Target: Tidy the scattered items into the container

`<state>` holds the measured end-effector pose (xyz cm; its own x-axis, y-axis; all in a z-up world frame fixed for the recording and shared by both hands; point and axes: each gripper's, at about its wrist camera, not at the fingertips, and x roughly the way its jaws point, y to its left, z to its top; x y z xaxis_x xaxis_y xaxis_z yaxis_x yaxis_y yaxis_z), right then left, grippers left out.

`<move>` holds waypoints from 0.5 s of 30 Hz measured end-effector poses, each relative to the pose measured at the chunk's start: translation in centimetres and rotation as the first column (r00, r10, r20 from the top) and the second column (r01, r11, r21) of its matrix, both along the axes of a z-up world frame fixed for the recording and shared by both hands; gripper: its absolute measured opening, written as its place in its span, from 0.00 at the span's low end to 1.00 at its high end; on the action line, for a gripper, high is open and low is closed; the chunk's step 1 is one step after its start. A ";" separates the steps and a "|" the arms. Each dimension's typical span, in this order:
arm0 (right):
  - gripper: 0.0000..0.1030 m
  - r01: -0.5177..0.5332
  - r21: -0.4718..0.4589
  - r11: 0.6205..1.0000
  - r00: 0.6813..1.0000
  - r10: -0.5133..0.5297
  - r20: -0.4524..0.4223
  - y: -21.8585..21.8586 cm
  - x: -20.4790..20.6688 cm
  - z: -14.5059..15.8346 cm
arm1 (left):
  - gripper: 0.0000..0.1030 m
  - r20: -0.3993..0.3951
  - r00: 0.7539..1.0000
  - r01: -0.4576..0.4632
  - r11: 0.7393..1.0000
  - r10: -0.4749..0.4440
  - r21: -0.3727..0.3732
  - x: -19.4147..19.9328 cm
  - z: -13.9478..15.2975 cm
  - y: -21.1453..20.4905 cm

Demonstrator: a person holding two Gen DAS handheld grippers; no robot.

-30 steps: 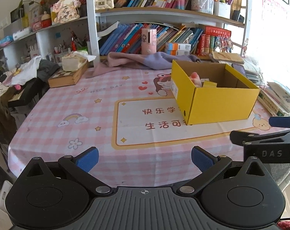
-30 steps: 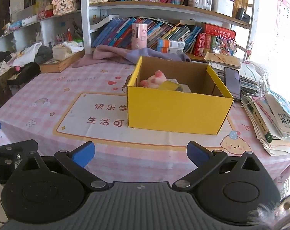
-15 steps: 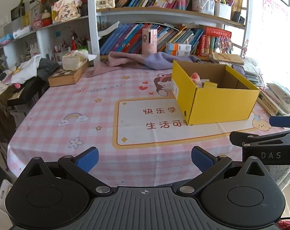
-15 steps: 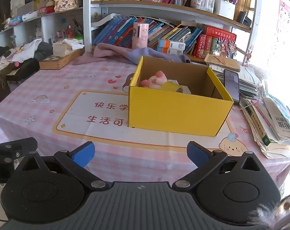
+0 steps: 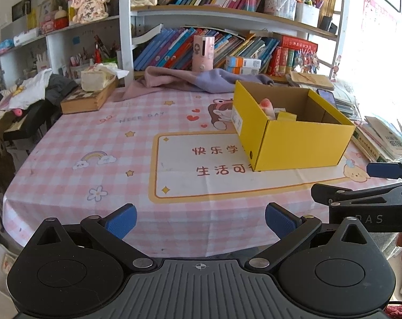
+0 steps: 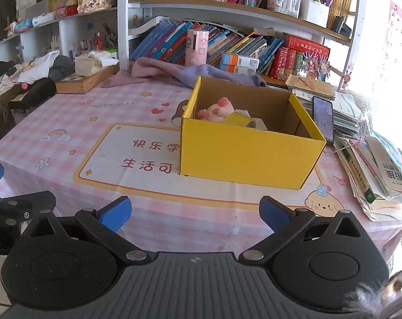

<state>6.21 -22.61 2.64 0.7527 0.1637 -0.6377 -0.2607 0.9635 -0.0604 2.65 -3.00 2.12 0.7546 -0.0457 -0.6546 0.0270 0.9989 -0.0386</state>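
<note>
nearest, left gripper (image 5: 199, 219) with blue pads spread wide, nothing between them, hovering off the near table edge. right gripper (image 6: 195, 212) likewise: jaws released, empty, held back from the table and level with its neighbour.

beyond the pads, pink checked tablecloth (image 5: 100, 138) with a printed cream panel in the middle, bare of loose objects across its front half.

further in, yellow cardboard box (image 6: 248, 154) standing upright on the right part of the panel, top open. inside, toward its left rear corner: a pink plush toy (image 6: 218, 110), and just beside it a yellow roll of tape (image 6: 239, 120), with something pale behind that is too hidden to name. looks as though the scattered items already sit in the container, so probably little or nothing left to gather.

on handling, as a judgement only: plush likely light and soft, compressing under the pads, best pinched across the body rather than a limb. tape roll likely stiff and light, best taken across its rim. box itself thin card, light, liable to slide if nudged; a wall gripped near a corner would flex least.

to the right of the box, a phone (image 6: 322, 117) lying on stacked books and papers. at the back, a purple cloth (image 5: 190, 81) bunched against the bookshelf (image 5: 227, 13), and a wooden box (image 5: 88, 98) at the left.
</note>
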 end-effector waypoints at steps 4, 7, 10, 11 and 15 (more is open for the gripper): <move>1.00 -0.008 -0.005 1.000 1.000 0.008 -0.005 0.1 0.1 0.0 | 1.00 -0.016 1.000 -0.002 1.000 0.002 0.009 0.1 -0.2 -0.2; 1.00 -0.011 -0.008 1.000 1.000 0.011 -0.009 0.2 0.2 -0.1 | 1.00 -0.023 1.000 -0.004 1.000 0.004 0.020 0.2 -0.3 -0.3; 1.00 -0.008 -0.008 1.000 1.000 0.008 -0.013 0.2 0.2 -0.2 | 1.00 -0.024 1.000 0.000 1.000 0.000 0.020 0.3 -0.4 -0.4; 1.00 -0.007 -0.007 1.000 1.000 0.007 -0.014 0.2 0.3 -0.2 | 1.00 -0.024 1.000 0.002 1.000 -0.001 0.021 0.4 -0.4 -0.4; 1.00 -0.007 -0.007 1.000 1.000 0.007 -0.015 0.1 0.3 -0.2 | 1.00 -0.027 1.000 0.000 1.000 0.001 0.022 0.5 -0.4 -0.4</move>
<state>6.54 -22.50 2.42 0.7421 0.1648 -0.6497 -0.2686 0.9612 -0.0629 3.14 -3.39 1.74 0.7367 -0.0309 -0.6755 0.0258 0.9995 -0.0176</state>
